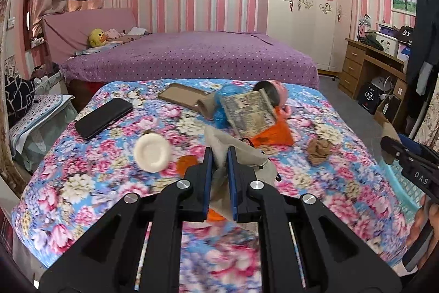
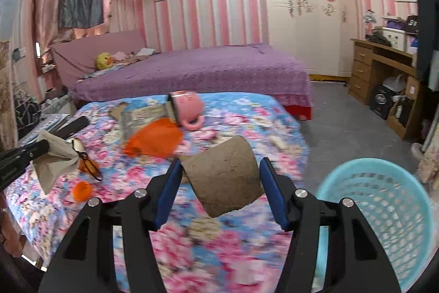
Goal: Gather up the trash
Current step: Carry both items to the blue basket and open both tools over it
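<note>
Left wrist: left gripper (image 1: 219,158) pinched tight on grey-beige paper scrap (image 1: 241,153), held above floral table (image 1: 82,177); phone (image 1: 103,117) lies far left. Right wrist: right gripper (image 2: 221,172) clamps brown cardboard piece (image 2: 223,177) btwn blue pads, teal basket (image 2: 378,210) just right of it

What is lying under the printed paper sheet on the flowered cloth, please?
The printed paper sheet rests on blue plastic, orange plastic and the tipped pink mug. Anything else beneath it is covered.
</note>
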### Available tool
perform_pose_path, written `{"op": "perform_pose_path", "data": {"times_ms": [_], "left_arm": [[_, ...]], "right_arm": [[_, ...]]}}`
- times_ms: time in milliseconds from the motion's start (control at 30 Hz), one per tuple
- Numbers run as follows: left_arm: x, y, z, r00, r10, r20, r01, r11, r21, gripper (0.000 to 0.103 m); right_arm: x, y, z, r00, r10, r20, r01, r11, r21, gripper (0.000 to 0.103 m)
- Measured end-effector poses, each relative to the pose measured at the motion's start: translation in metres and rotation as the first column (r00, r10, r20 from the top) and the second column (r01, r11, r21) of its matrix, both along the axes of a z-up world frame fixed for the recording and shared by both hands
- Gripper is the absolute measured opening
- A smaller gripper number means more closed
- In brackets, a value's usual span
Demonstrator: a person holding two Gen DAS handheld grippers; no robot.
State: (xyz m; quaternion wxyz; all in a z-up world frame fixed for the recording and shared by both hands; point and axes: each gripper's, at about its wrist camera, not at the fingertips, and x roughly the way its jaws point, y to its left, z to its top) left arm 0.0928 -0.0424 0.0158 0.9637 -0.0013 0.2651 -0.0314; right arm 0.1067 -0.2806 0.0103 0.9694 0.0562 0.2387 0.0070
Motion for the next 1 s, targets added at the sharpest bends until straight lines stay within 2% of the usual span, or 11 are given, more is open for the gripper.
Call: {"op": "perform_pose_path", "data": {"times_ms": [200,433,733,1000], "left_arm": [[-0.002,-0.046,-0.002,0.999,-0.047,-0.009,0.047,0.999,-0.012,0.010],[-0.005,-0.094,-0.015,0.992,-0.110,-0.068,0.105,0.992,-0.064,0.010],[-0.010,-0.157,-0.013,0.978,-0.202,-0.057,0.199,0.979,-0.044,0.010],[0.002,-0.193,-0.017,0.965,-0.256,-0.061,0.253,0.966,-0.053,0.010]], "right_arm": [[-0.014,-0.053,-0.002,0.995,-0.096,-0.013,0.096,0.995,-0.015,0.058],[-0.027,-0.099,-0.006,0.985,-0.168,-0.036,0.167,0.986,-0.028,0.058],[-0.043,-0.146,-0.017,0.969,-0.237,-0.066,0.235,0.971,-0.040,0.058],[-0.050,-0.190,-0.031,0.950,-0.295,-0.100,0.291,0.955,-0.052,0.058]]}}
